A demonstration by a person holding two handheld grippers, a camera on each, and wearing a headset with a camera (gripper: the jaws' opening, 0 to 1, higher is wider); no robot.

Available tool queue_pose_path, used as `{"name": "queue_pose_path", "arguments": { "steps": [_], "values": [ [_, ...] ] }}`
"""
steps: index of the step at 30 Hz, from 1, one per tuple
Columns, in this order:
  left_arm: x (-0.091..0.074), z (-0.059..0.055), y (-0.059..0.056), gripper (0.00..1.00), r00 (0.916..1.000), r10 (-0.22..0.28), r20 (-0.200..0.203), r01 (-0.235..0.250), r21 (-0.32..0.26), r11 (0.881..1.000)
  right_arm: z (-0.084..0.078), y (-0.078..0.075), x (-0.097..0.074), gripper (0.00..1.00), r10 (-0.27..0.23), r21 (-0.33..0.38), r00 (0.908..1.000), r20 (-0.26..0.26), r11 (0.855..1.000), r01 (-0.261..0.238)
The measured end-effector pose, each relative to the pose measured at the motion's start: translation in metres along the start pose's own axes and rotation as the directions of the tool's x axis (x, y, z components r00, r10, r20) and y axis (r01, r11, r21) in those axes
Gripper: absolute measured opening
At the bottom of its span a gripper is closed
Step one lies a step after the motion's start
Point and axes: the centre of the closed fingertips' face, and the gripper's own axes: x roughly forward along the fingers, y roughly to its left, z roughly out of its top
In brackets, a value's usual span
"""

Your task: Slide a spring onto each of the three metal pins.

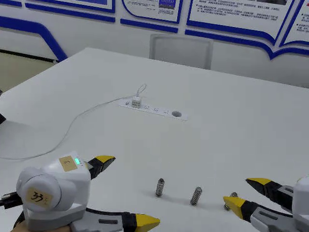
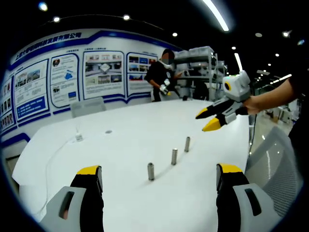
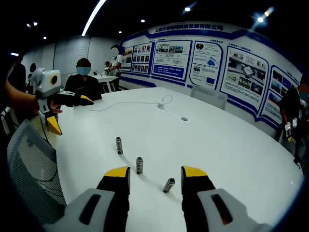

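Three short metal pins wound with springs stand in a row on the white table [image 1: 217, 130]: one [image 1: 160, 187], one [image 1: 195, 195], and a third [image 1: 229, 197] partly hidden by my right gripper's lower fingertip. My right gripper [image 1: 246, 191] is open beside that third one, which looks tilted [image 3: 168, 184] between the yellow tips [image 3: 155, 171]. The other two [image 3: 139, 165] [image 3: 119, 145] stand further out. My left gripper [image 1: 124, 191] is wide open, left of the row, holding nothing [image 2: 159, 169]. The row [image 2: 174, 156] stands ahead of it.
A white power strip [image 1: 153, 109] with a plug and a long cable [image 1: 72, 125] lies mid-table. A grey chair [image 1: 181, 50] stands at the far edge and a mesh chair [image 3: 31, 179] near me. People stand in the background [image 2: 161, 77].
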Motion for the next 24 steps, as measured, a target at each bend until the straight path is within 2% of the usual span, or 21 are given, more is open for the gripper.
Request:
{"name": "queue_pose_path", "arguments": {
  "steps": [4,8,10,13,15,22,24],
  "values": [
    [0.000,0.002,-0.001,1.00,1.0000,0.006,0.007,-0.006,-0.003,1.000,-0.010,-0.013,-0.017,0.46,-0.064,0.069,0.9974,0.033,0.996,0.061],
    [0.000,0.001,-0.004,1.00,0.9999,0.006,0.010,-0.006,-0.007,1.000,-0.028,-0.019,-0.029,0.51,-0.105,0.087,0.9943,0.021,0.991,0.103],
    [-0.002,-0.002,-0.005,1.00,0.9999,0.014,-0.004,-0.014,0.008,1.000,-0.035,-0.021,-0.035,0.54,-0.121,0.078,0.9926,0.015,0.990,0.119],
    [-0.005,-0.005,-0.003,1.00,0.9998,0.019,-0.007,-0.019,0.009,1.000,-0.035,-0.026,-0.043,0.65,-0.164,0.103,0.9844,0.064,0.982,0.157],
    [-0.009,-0.003,-0.001,1.00,0.9996,0.029,0.007,-0.029,0.003,1.000,-0.036,-0.026,-0.049,0.74,-0.182,0.109,0.9800,0.080,0.979,0.173],
    [-0.012,0.007,0.002,1.00,0.9951,0.061,0.078,-0.060,-0.014,0.998,-0.034,-0.018,-0.056,0.86,-0.185,0.136,0.9714,0.148,0.977,0.166],
    [-0.012,0.006,0.001,1.00,0.9949,0.063,0.079,-0.061,-0.022,0.998,-0.031,-0.018,-0.058,0.90,-0.206,0.141,0.9633,0.172,0.973,0.183]
  ]
}}
